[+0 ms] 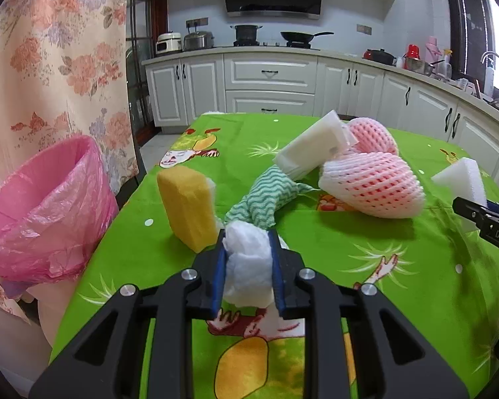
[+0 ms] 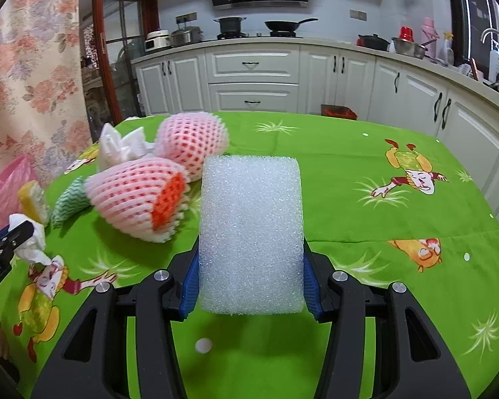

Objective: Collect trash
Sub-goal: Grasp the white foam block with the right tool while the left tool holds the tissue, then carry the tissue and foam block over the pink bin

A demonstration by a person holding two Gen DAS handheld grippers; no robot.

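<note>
The left gripper (image 1: 248,266) clamps a crumpled white tissue (image 1: 248,259) between its blue pads, above a bench covered in green cartoon cloth (image 1: 366,256). At 9 o'clock sits a bin lined with a pink bag (image 1: 46,206). At 11 o'clock stands a yellow sponge (image 1: 188,206). At 1 o'clock lie 2 pink foam fruit nets (image 1: 369,183). The right gripper (image 2: 249,279) grips a white foam block (image 2: 251,232) upright.
</note>
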